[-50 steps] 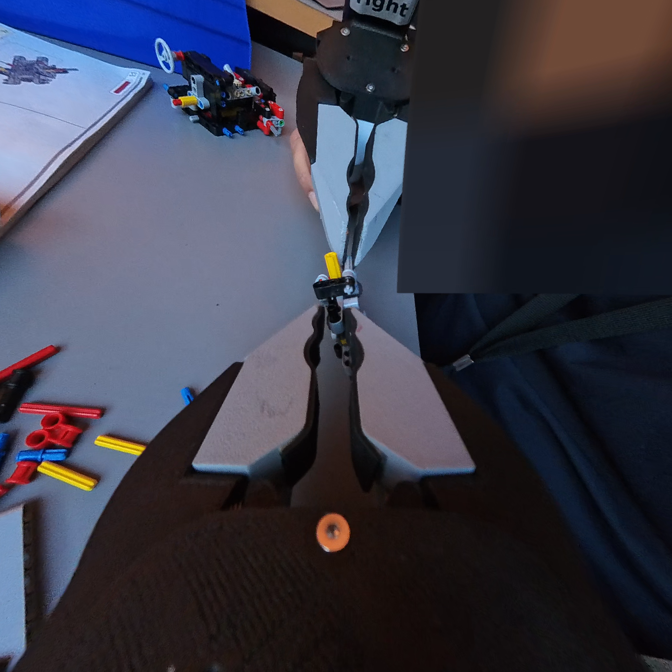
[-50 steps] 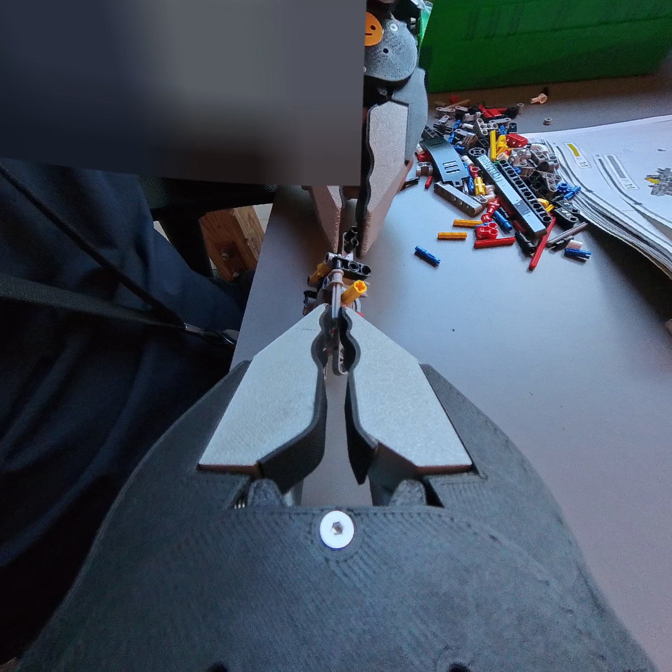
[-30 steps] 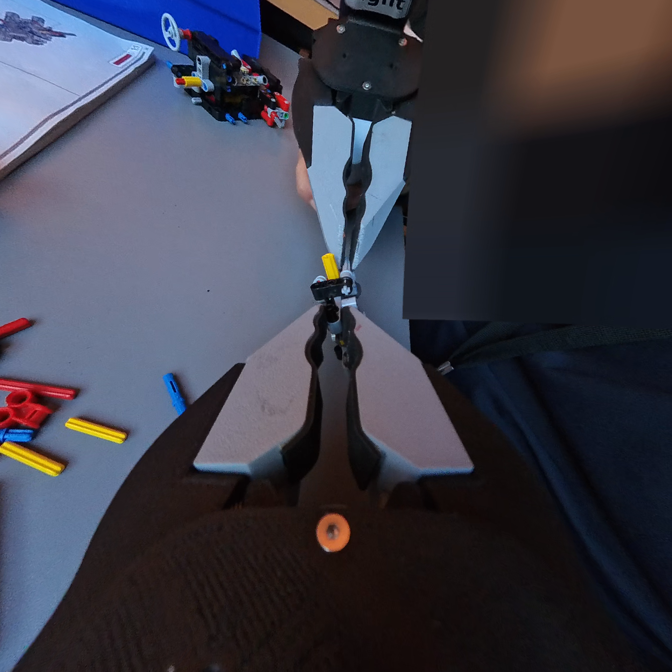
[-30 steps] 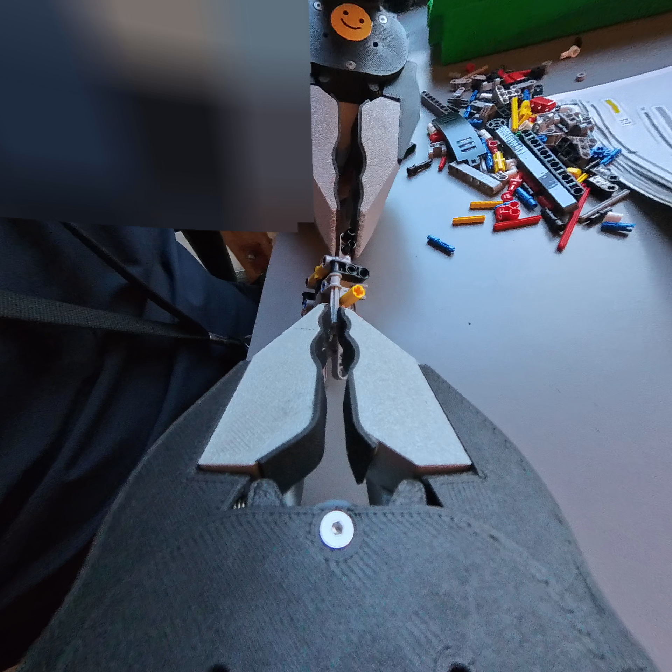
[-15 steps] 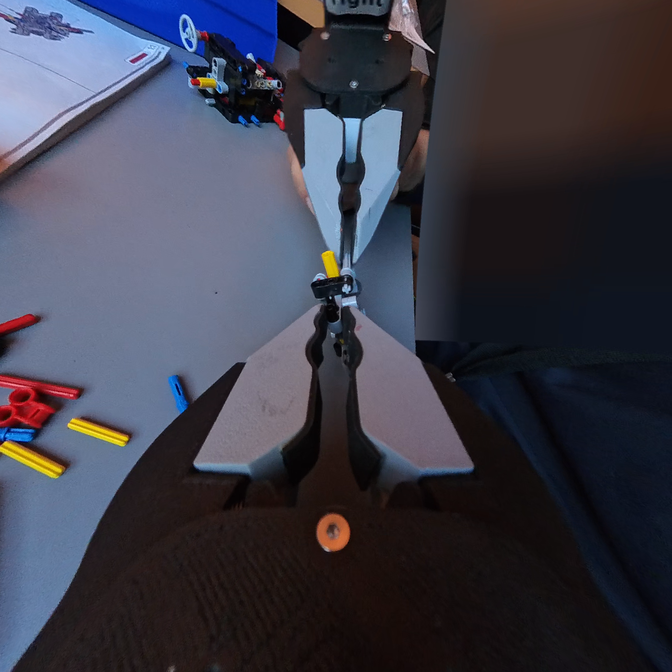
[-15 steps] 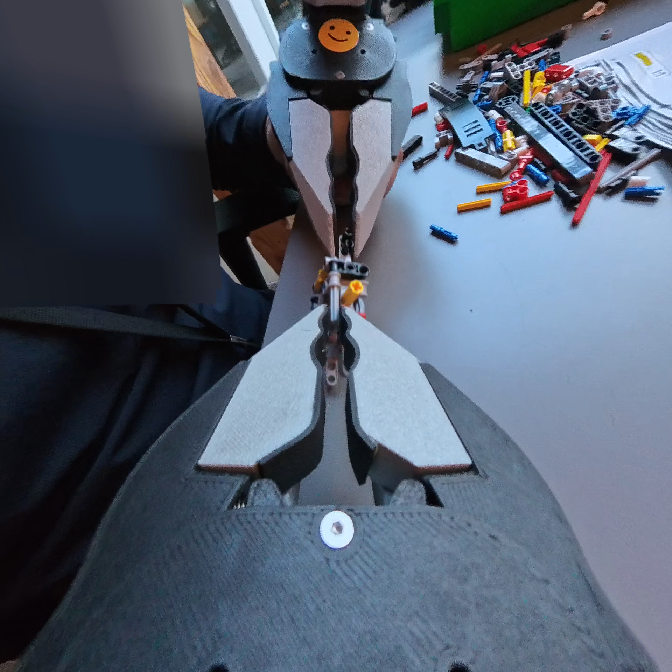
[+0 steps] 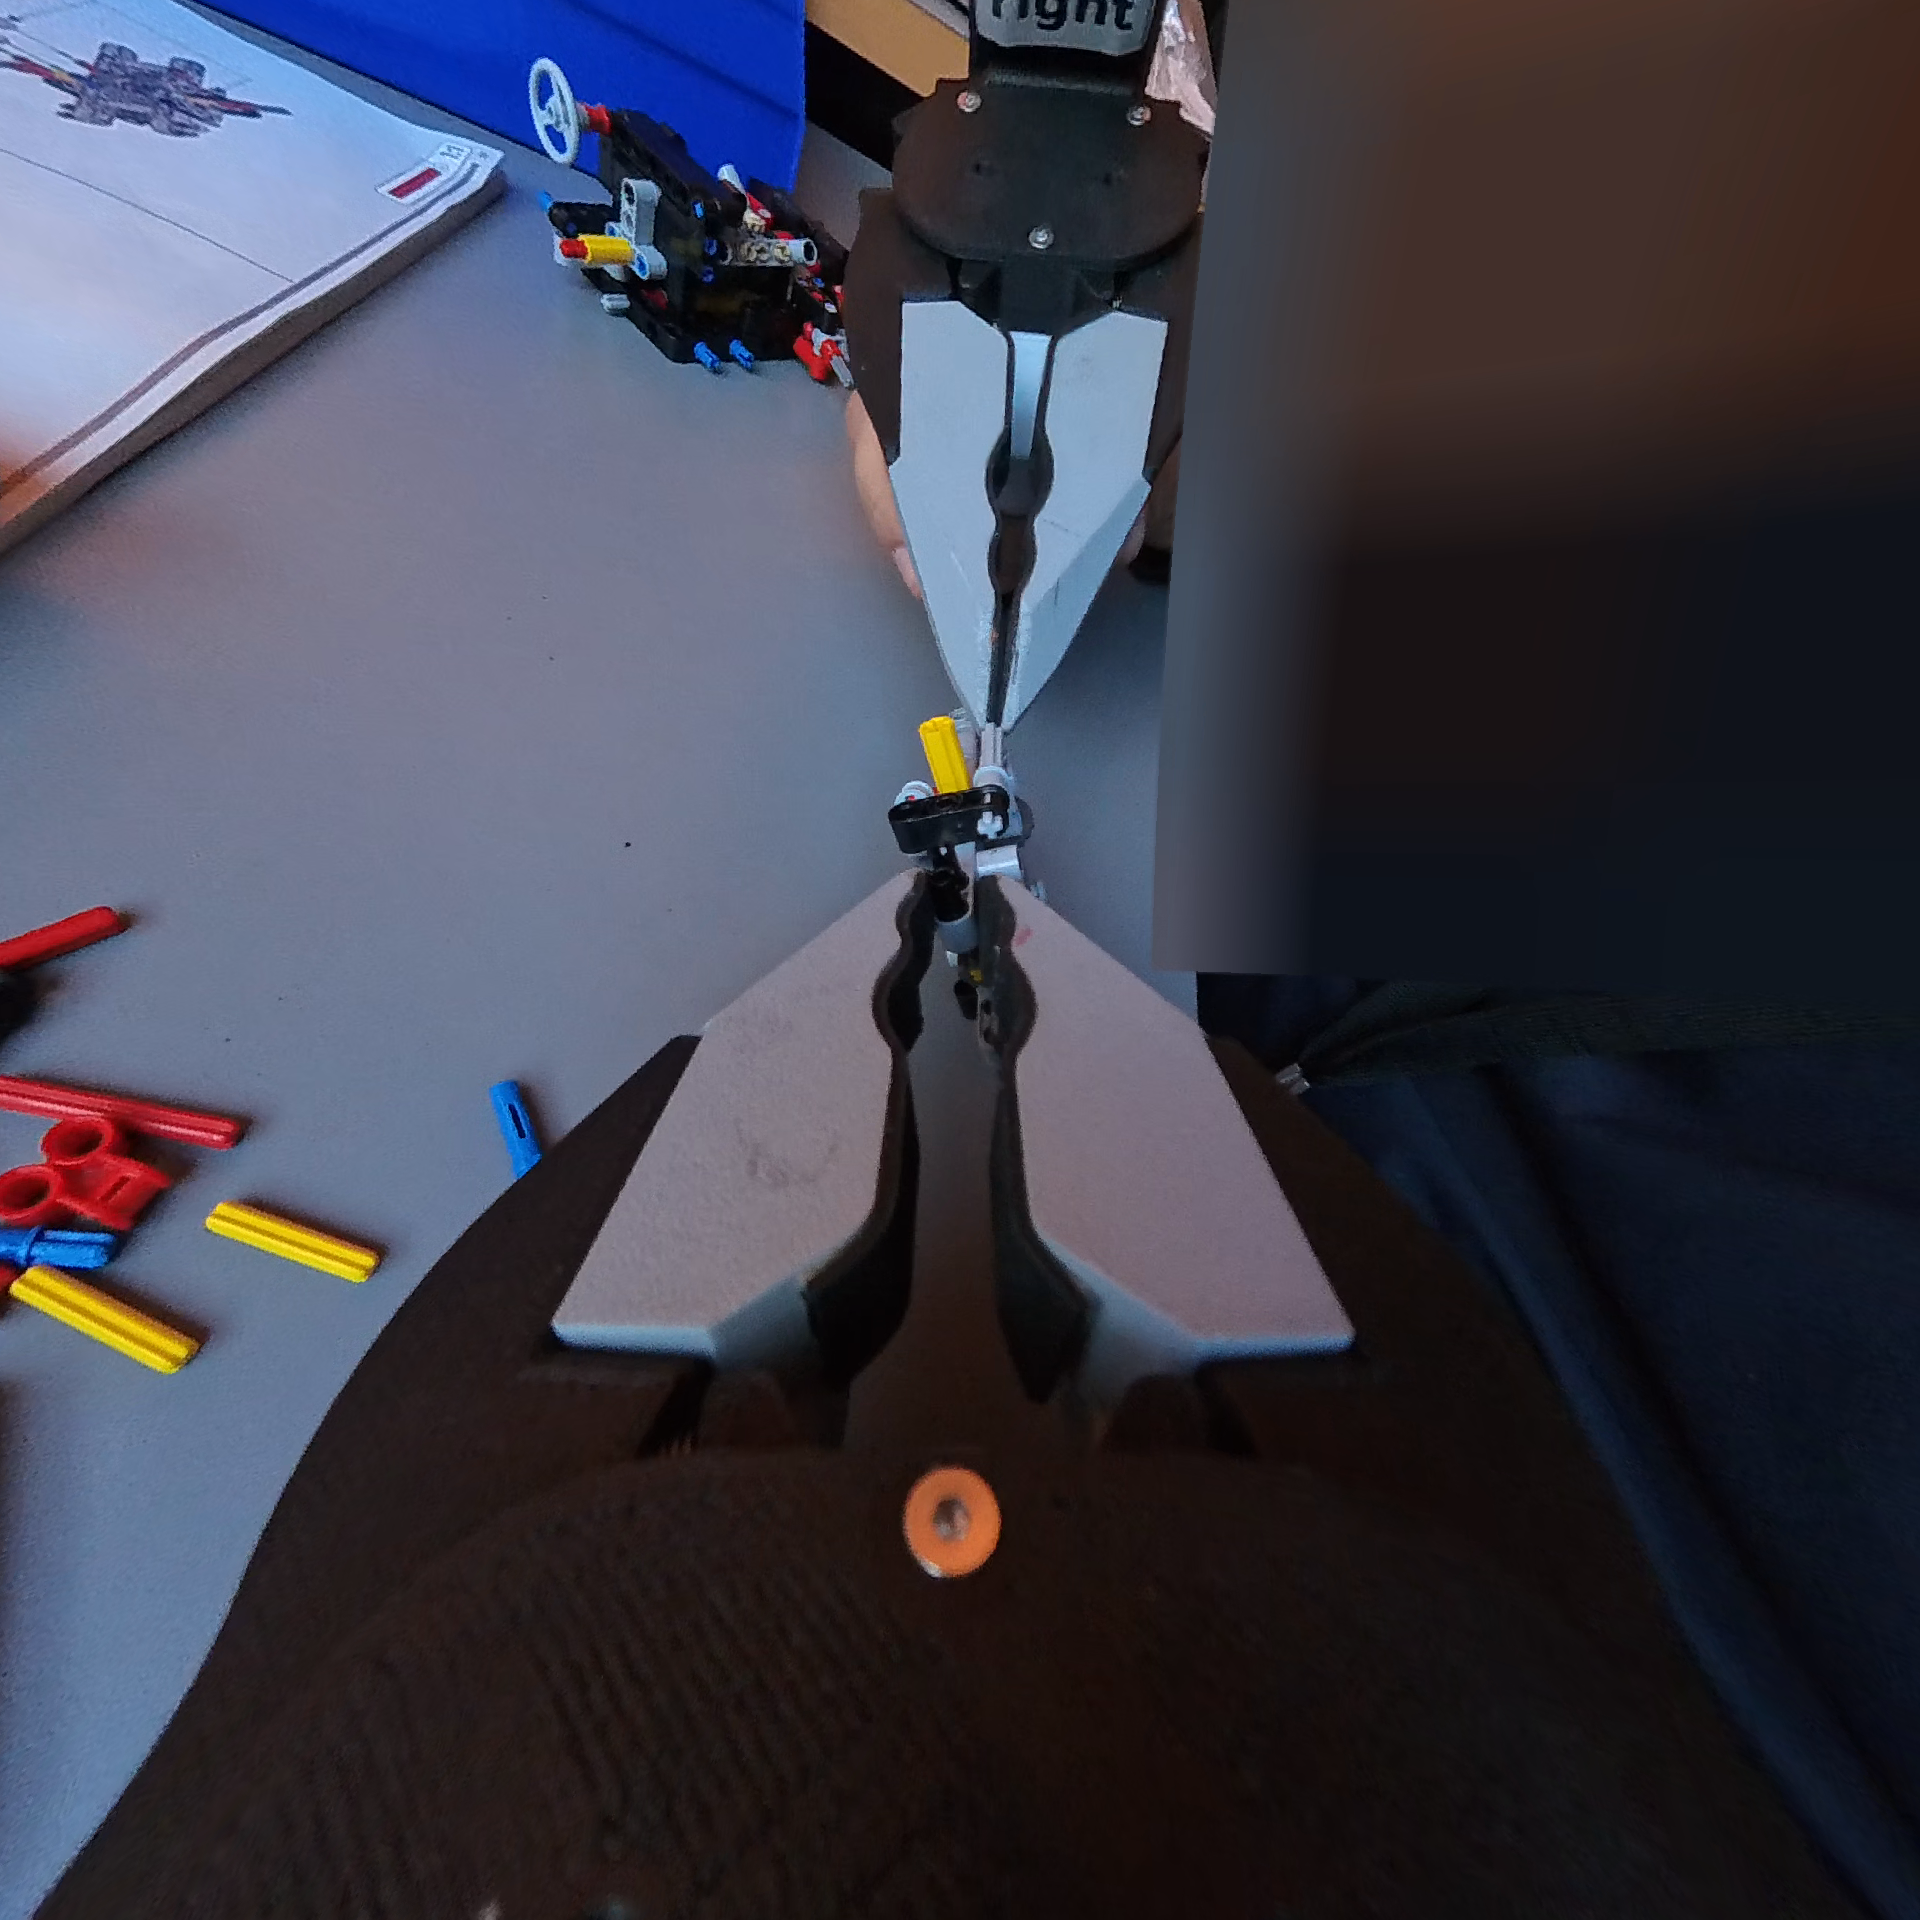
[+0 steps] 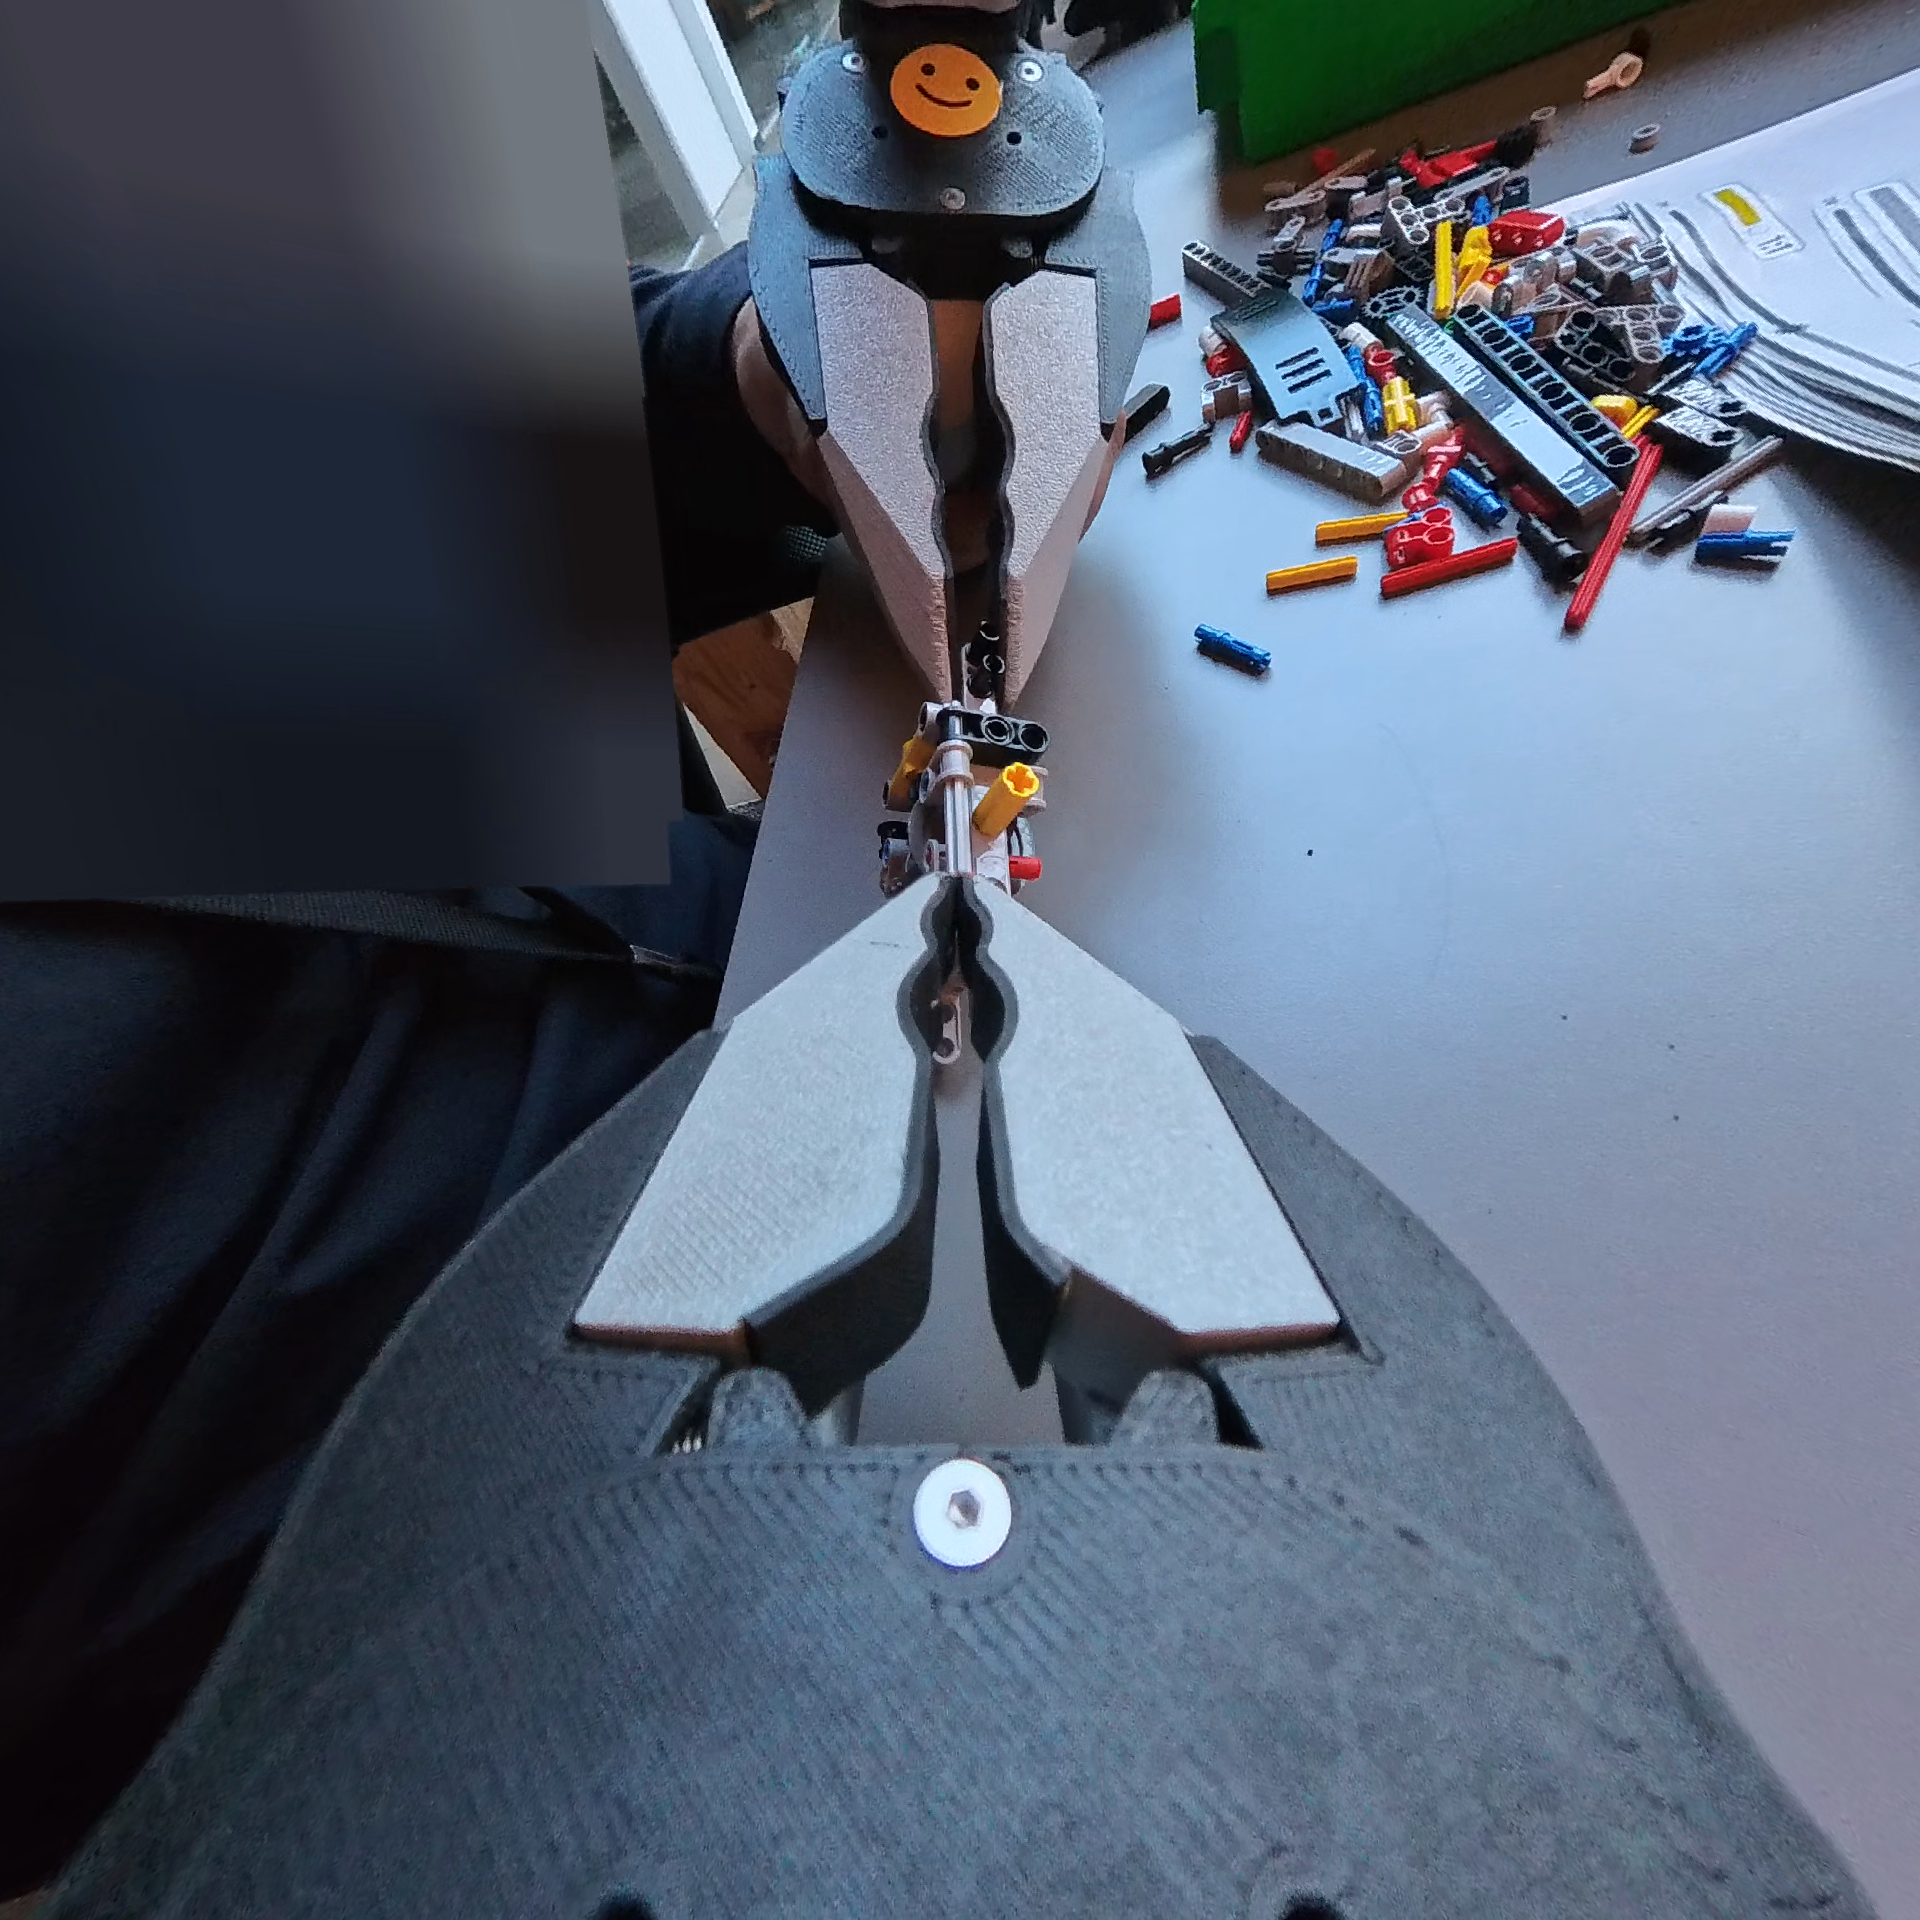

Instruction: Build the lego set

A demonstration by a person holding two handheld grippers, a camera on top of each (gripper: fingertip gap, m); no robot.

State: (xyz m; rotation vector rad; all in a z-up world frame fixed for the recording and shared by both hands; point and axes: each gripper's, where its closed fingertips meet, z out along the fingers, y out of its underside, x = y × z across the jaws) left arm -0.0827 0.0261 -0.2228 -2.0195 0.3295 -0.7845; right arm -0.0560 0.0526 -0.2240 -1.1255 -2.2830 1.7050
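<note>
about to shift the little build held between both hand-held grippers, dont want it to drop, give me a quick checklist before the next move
1. Left hand-held gripper gripping the small brick assembly: ok, its fingers are closed on the black and grey end.
2. Right hand-held gripper gripping the grey axle: ok, tips are pinched on it.
3. Both grippers in line, facing each other: ok.
4. Assembly off the grey table: it looks lifted near the table edge, but cannot tell for sure.
5. Yellow pin seated firmly: cannot tell.
6. Loose parts pile away from the grippers: ok, off to one side.
</note>
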